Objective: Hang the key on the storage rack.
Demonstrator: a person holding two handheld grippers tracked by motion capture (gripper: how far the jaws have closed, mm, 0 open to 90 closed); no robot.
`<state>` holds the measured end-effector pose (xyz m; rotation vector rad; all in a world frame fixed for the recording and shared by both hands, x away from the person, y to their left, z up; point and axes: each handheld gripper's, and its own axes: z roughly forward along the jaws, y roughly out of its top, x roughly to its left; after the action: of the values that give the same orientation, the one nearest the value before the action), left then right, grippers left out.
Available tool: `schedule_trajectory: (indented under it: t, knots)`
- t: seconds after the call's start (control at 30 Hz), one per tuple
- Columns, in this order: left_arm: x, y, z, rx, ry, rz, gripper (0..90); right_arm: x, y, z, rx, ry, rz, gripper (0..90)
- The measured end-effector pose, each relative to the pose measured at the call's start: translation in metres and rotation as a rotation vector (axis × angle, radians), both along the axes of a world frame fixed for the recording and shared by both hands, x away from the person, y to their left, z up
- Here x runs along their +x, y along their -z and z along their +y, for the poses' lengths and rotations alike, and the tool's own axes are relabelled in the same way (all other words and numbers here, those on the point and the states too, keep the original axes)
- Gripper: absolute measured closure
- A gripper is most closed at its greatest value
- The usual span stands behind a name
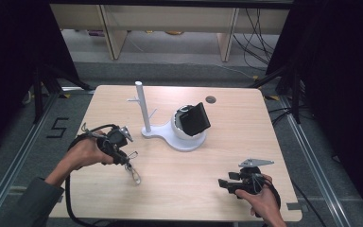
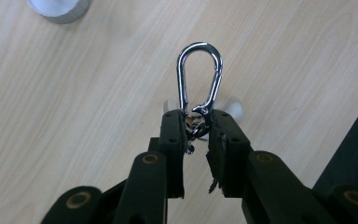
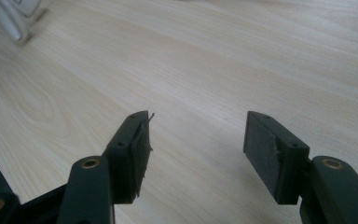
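Light wooden table (image 1: 179, 175) below my jaws. White peg stand (image 1: 144, 111) ahead of my left jaws, pegs bare; hanging probably left to do. Left gripper (image 2: 196, 122): jaws pinched on silver metal carabiner (image 2: 199, 77), lifted clear. Right gripper (image 3: 196, 140): jaws half open, empty.

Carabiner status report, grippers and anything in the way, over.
Left gripper shut on carabiner, above table. Right gripper open, empty. White stand ahead, path clear.

Stand (image 1: 174, 137) sits mid-tabletop (image 1: 208, 189), its post at left, headset (image 1: 193, 118) on its right part. Carabiner (image 1: 133, 172) hangs from left gripper (image 1: 124, 158), front-left of stand. Right gripper (image 1: 223, 183) front-right.
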<state>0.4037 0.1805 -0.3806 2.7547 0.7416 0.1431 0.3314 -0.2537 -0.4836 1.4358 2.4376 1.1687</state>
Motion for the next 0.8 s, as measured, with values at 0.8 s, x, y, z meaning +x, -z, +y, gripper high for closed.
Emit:
schedule_trajectory:
  t: [0.8]
  knots:
    - [0.035, -0.072, 0.024, 0.009, -0.118, -0.073, 75.6, 0.001, -0.001, -0.003, -0.010, 0.006, -0.007, 41.8]
